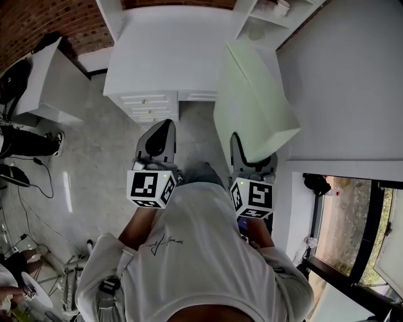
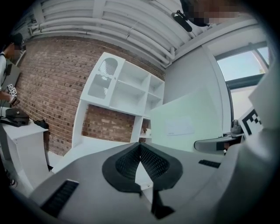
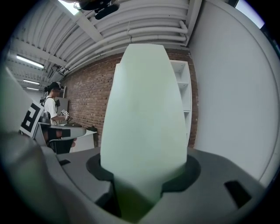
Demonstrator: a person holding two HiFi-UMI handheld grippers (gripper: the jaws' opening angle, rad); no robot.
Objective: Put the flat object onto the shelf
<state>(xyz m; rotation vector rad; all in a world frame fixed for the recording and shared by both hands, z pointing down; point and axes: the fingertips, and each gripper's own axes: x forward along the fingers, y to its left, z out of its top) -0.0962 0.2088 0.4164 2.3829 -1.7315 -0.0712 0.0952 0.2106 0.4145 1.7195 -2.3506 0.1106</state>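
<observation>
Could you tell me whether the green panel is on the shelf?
No: the green panel is clamped in the right gripper.

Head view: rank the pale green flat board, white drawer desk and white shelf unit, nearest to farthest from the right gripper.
1. Pale green flat board: clamped in the right gripper.
2. White drawer desk: ahead, leftward.
3. White shelf unit: beyond the desk.

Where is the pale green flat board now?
Head view, right of centre: the right gripper holds the board, near the white desk.
</observation>
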